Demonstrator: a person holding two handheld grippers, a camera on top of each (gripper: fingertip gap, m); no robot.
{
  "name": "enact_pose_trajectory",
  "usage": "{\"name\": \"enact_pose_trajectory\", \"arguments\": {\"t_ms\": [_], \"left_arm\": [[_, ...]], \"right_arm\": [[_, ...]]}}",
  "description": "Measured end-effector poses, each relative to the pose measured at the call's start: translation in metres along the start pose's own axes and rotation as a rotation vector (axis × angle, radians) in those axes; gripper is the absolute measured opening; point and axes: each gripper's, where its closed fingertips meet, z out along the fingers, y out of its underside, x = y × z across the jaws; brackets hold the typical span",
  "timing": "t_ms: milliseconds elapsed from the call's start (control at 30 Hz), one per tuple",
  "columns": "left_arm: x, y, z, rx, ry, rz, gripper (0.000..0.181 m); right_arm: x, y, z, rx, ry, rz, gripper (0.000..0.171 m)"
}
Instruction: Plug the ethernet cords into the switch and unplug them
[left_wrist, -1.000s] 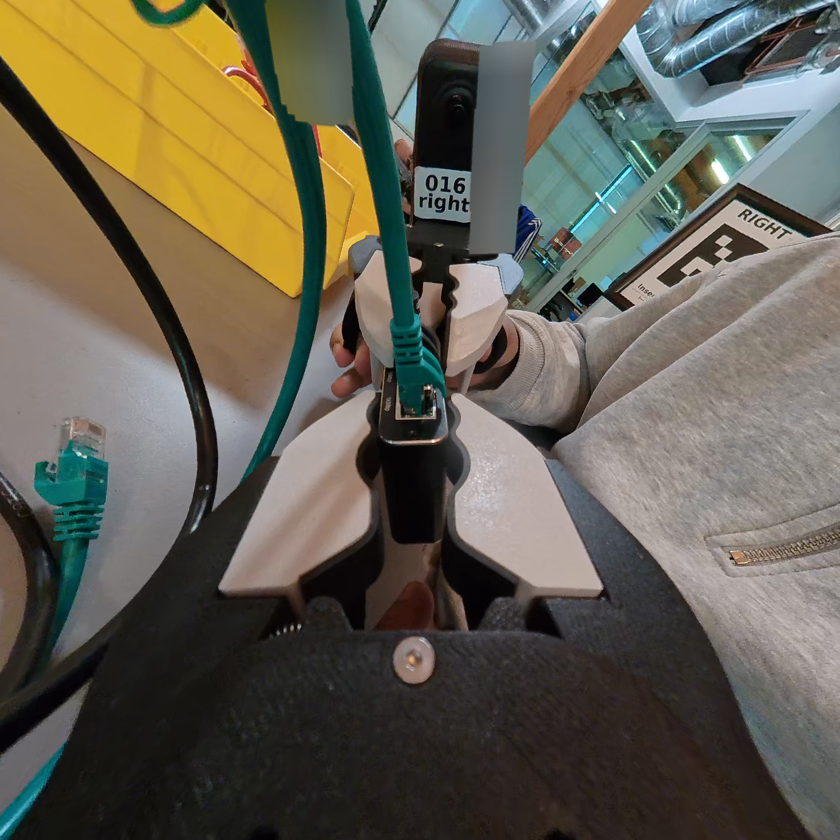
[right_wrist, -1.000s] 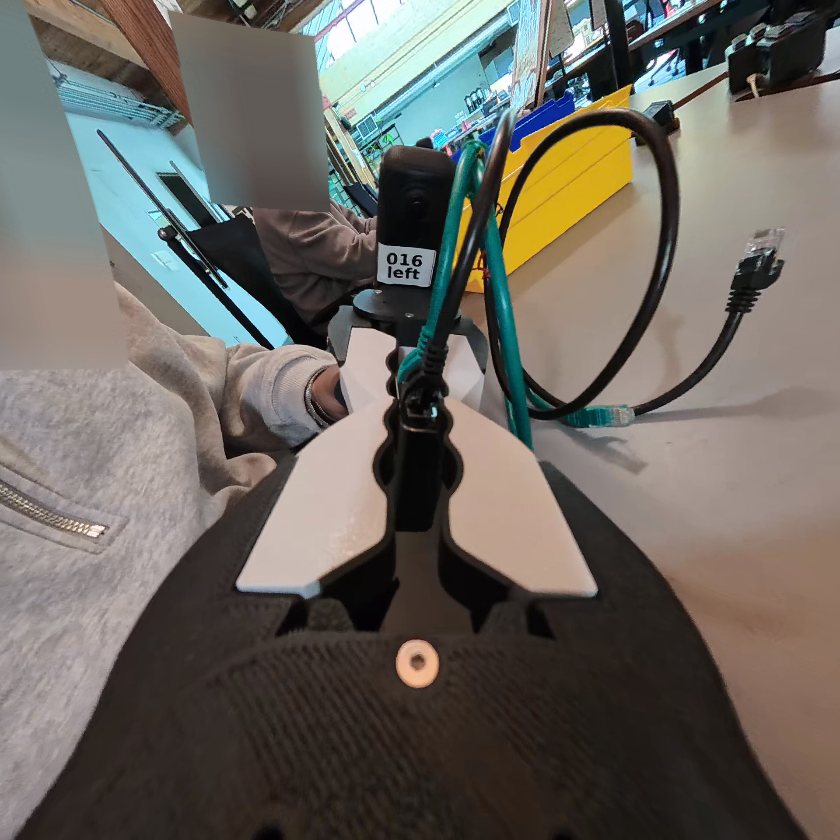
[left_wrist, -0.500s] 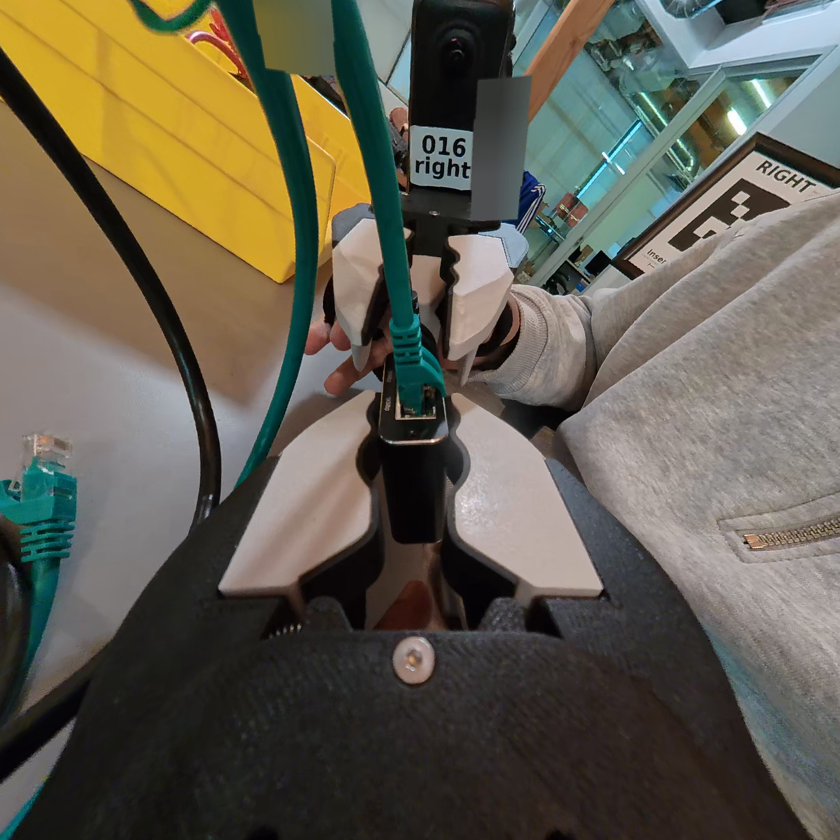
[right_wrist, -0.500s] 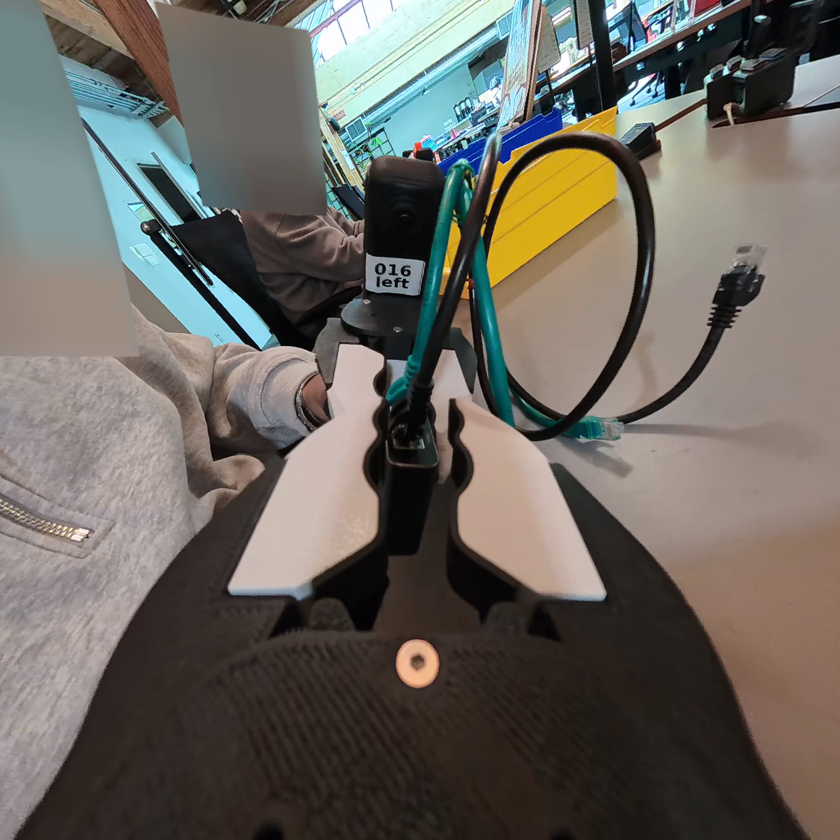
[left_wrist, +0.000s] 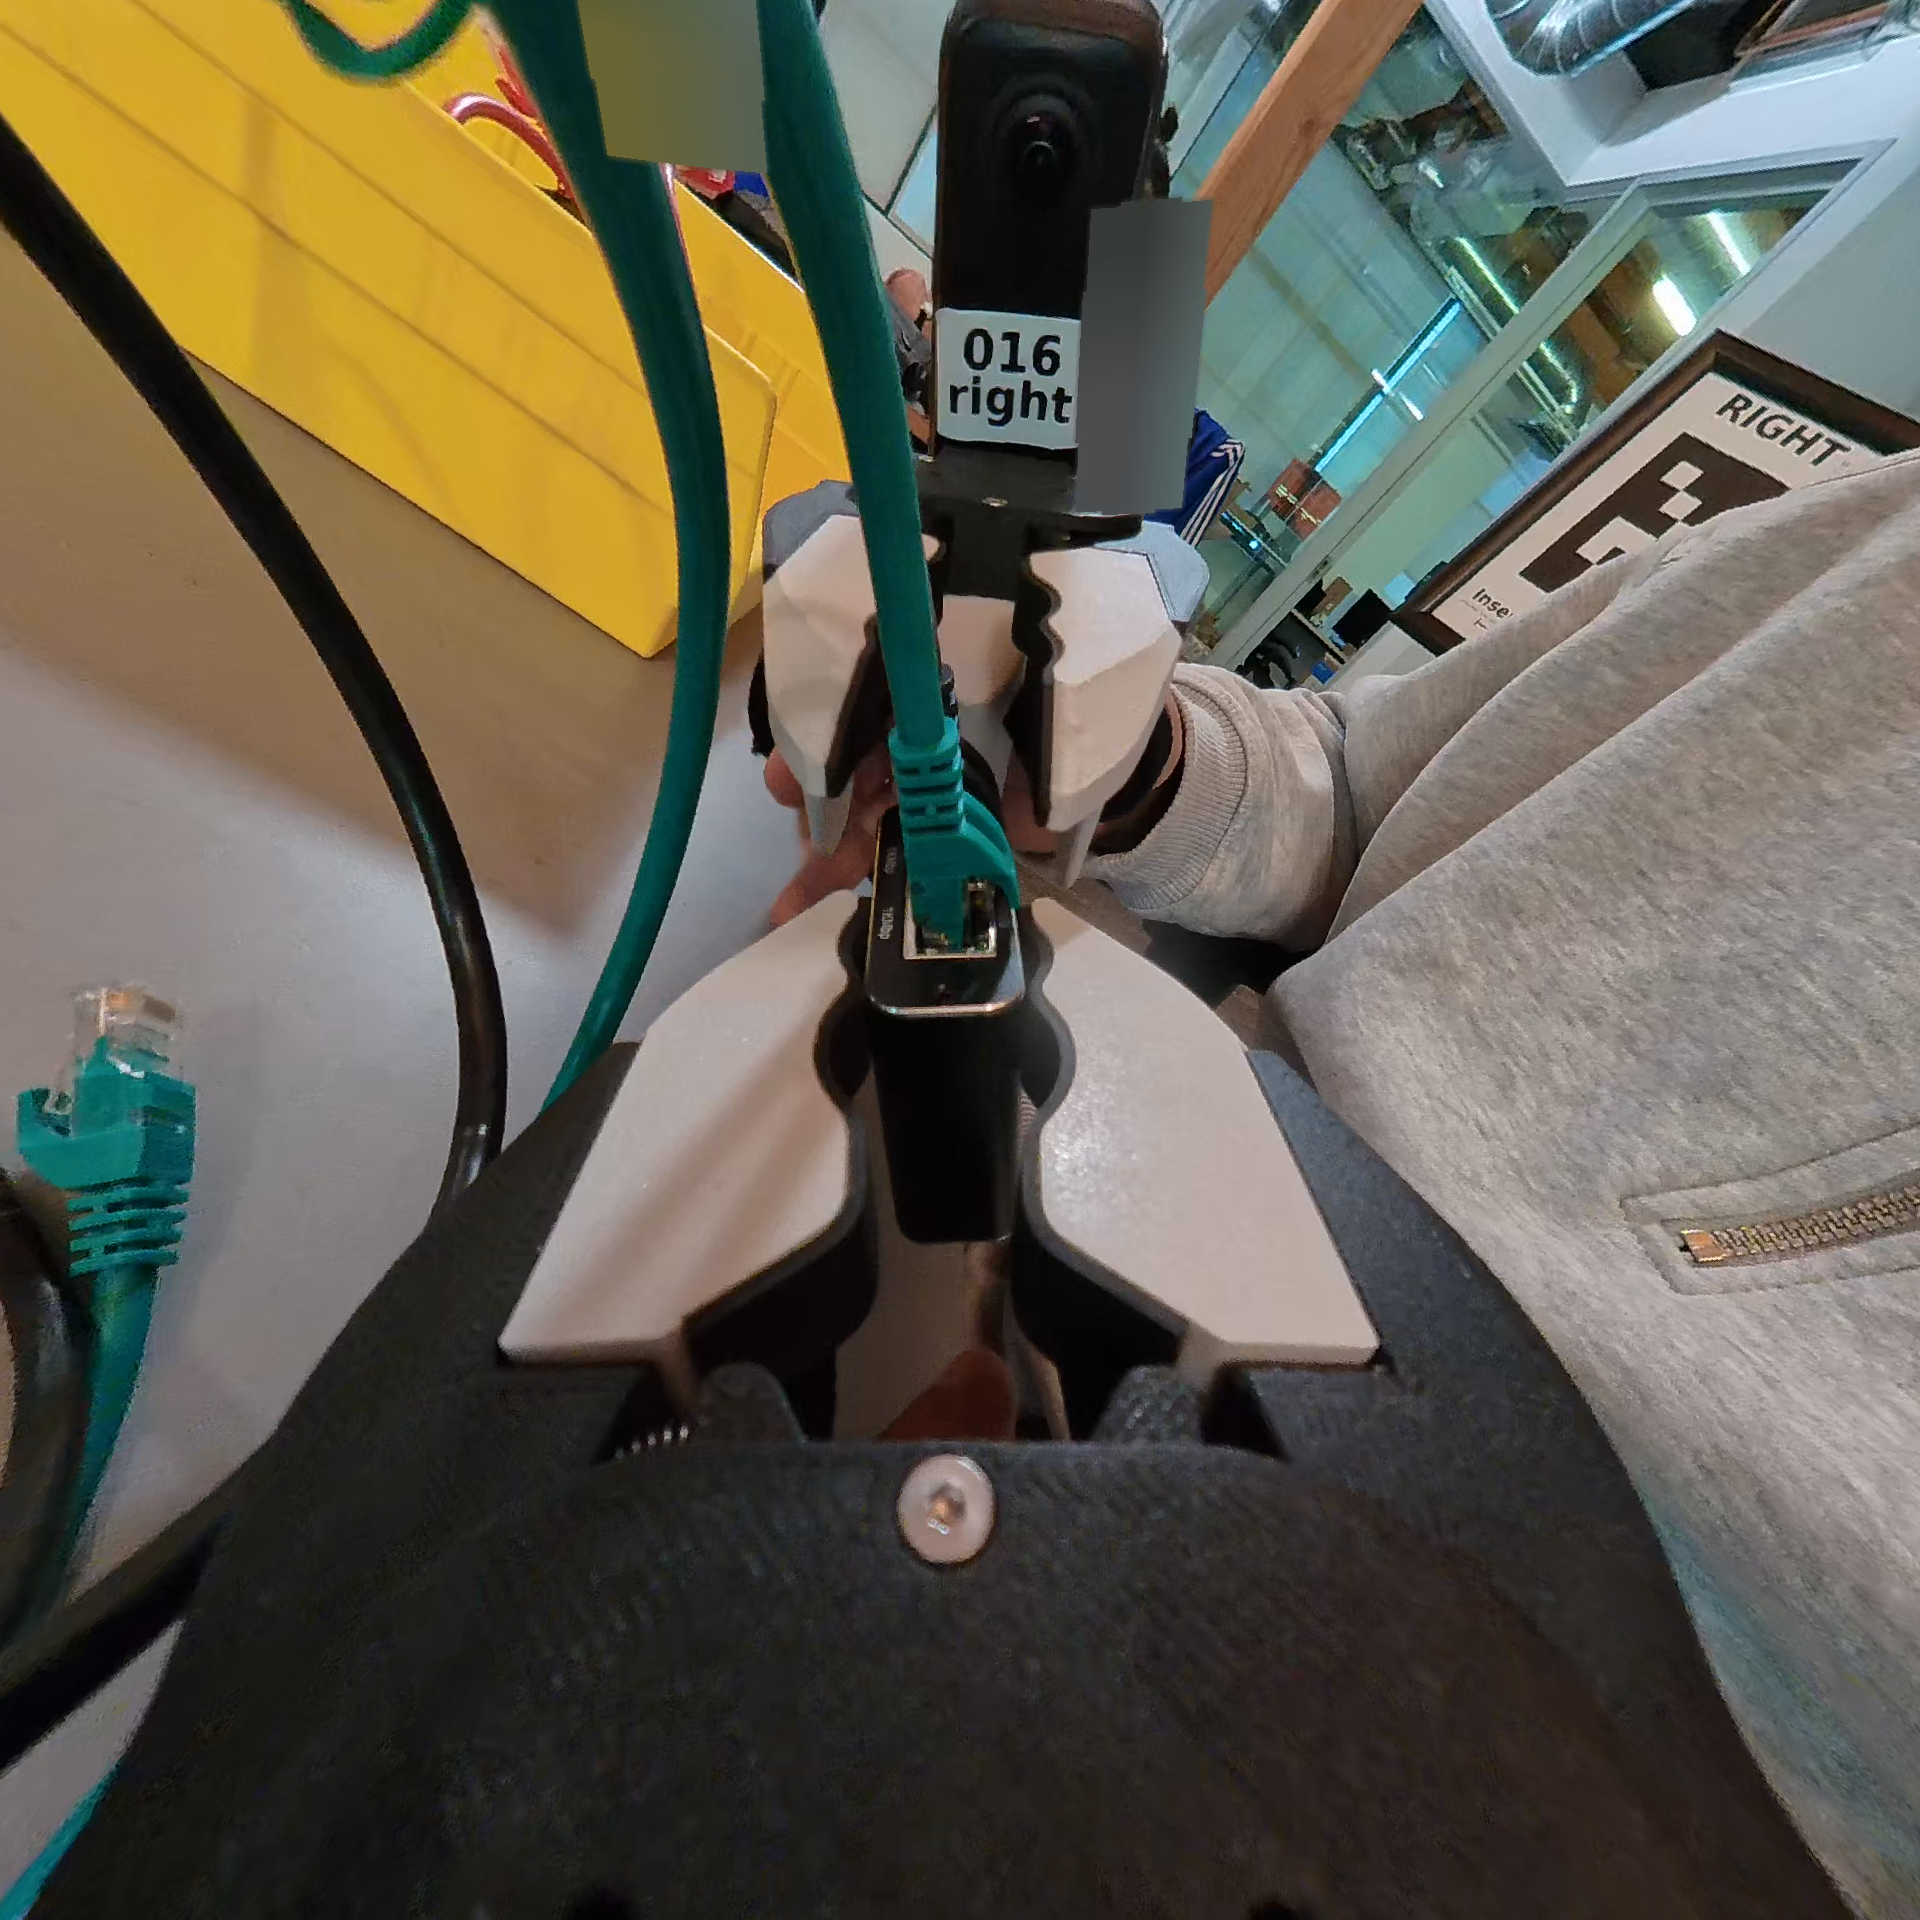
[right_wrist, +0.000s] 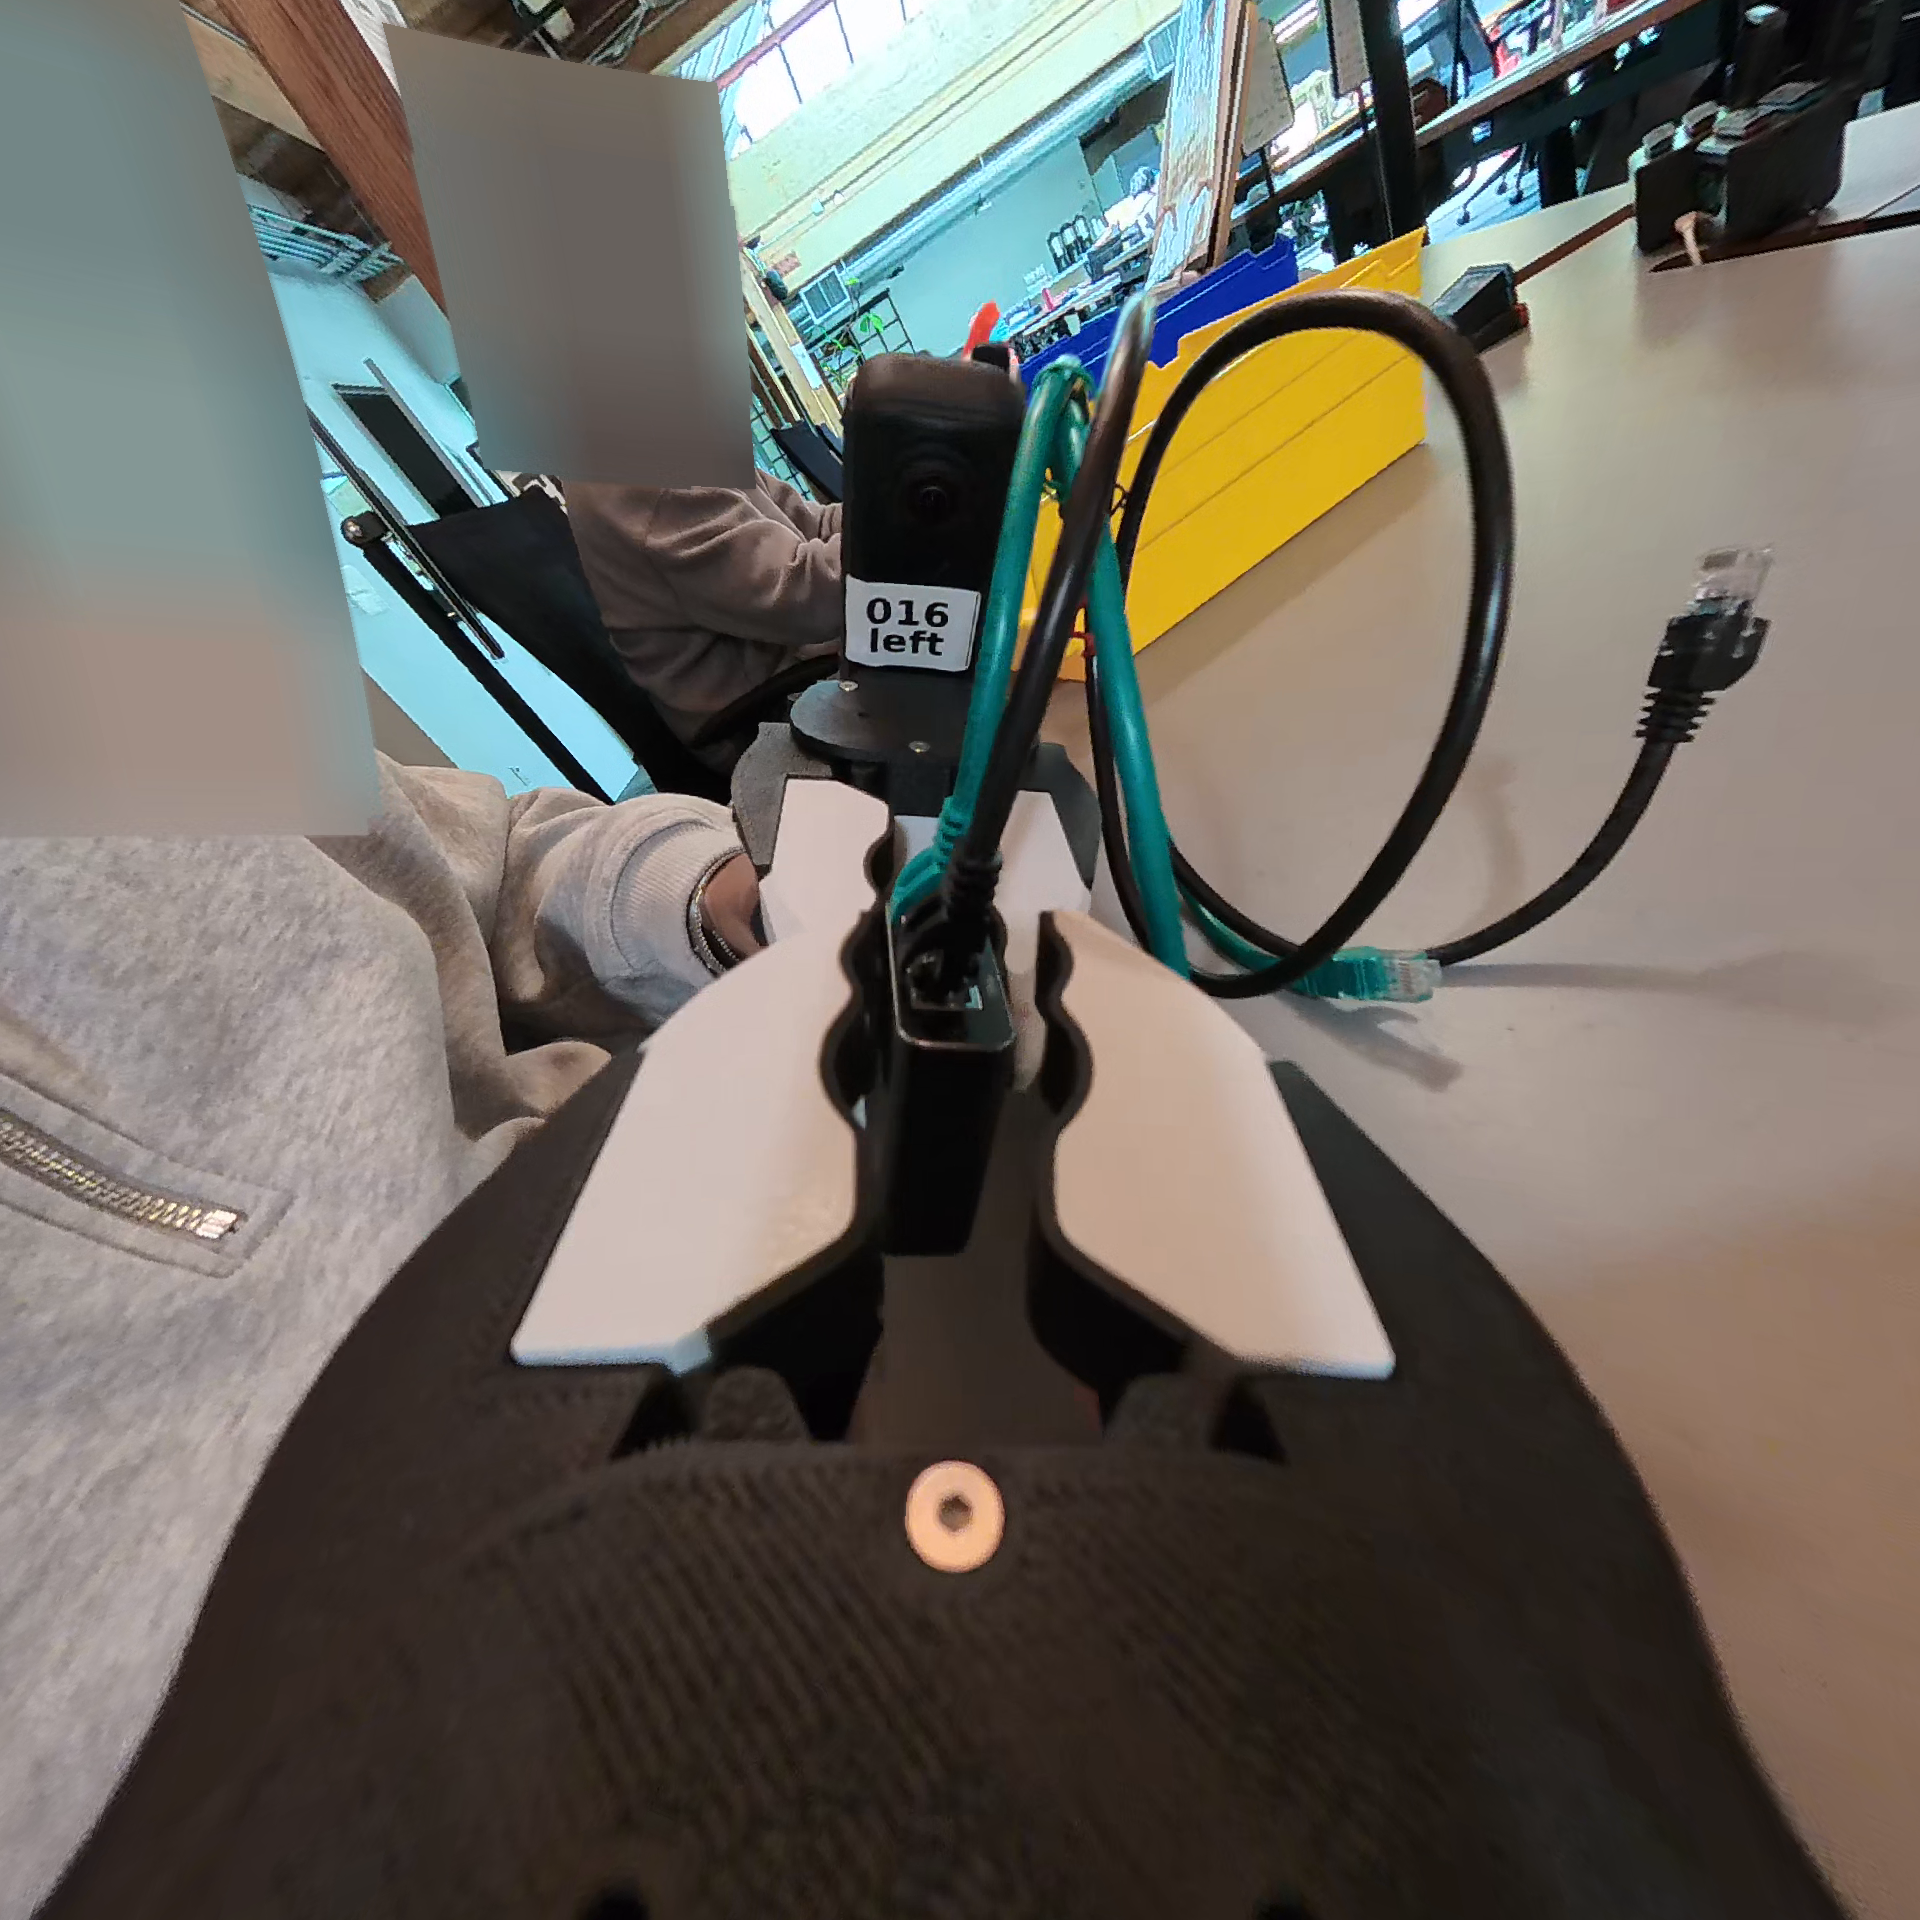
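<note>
The left claw pinches the little black switch up off the table, the right claw is spread around its other end, so a hard pull on the green cord or black cord could yank the switch loose.

Far end of the black switch hidden between the left gripper's fingers, green cord cut off by the top edge, its loose plug partly cropped at the left edge, black cord's plug too dark to tell how deep it sits in its port, right gripper partly behind the green cord
</note>
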Motion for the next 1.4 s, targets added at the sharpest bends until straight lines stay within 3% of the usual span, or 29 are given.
{"name": "enact_pose_trajectory", "arguments": {"t_ms": [267,1400], "left_arm": [[0.0007,-0.0001,0.0000,0.000,0.005,-0.001,0.024],[0.0037,0.0012,0.0009,-0.006,0.022,-0.001,0.024]], "right_arm": [[-0.0027,0.0035,0.0018,-0.033,0.018,-0.087,0.018],[-0.0062,0.0032,-0.0025,-0.051,-0.066,-0.027,0.016]]}}
